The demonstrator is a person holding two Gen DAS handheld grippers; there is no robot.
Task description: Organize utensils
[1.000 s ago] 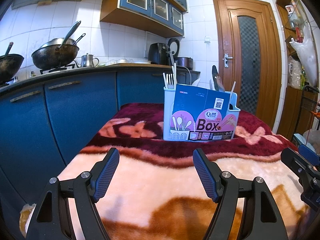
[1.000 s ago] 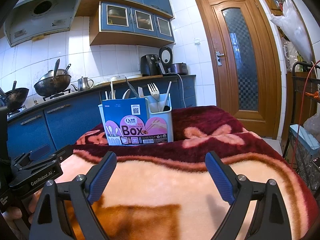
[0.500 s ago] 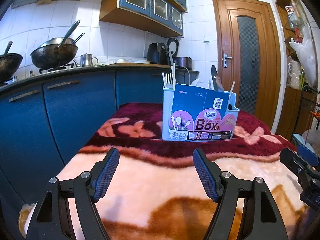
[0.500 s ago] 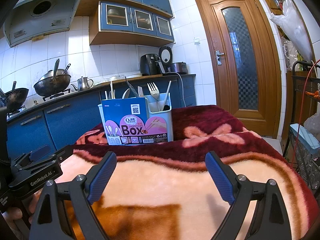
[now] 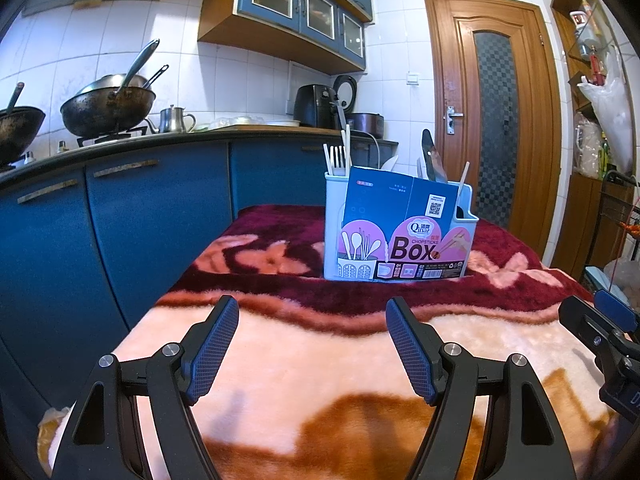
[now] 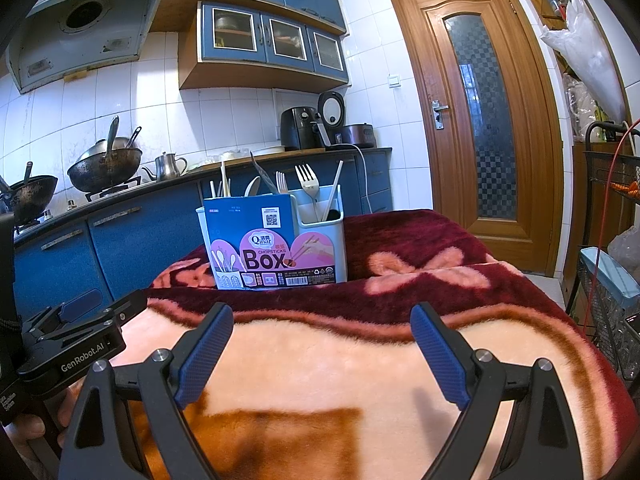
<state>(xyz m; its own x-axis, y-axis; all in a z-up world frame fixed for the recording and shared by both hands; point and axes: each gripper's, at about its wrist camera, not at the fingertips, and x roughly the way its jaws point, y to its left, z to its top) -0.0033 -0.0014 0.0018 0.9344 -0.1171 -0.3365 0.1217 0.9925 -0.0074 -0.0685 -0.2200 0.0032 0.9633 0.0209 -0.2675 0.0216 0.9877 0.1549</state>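
A pale blue utensil holder (image 5: 400, 232) with a "Box" card label stands upright on the plush blanket (image 5: 320, 380); it also shows in the right wrist view (image 6: 276, 244). Forks (image 6: 307, 184), chopsticks (image 5: 347, 148), a spoon and a dark spatula (image 5: 431, 158) stick out of its compartments. My left gripper (image 5: 312, 344) is open and empty, low over the blanket, well short of the holder. My right gripper (image 6: 322, 350) is open and empty, beside the left one (image 6: 76, 344).
Blue kitchen cabinets (image 5: 120, 220) run along the left with woks (image 5: 108, 108) and a kettle on the counter. A wooden door (image 5: 492, 120) is behind. A wire rack (image 6: 608, 280) stands at the right of the blanket.
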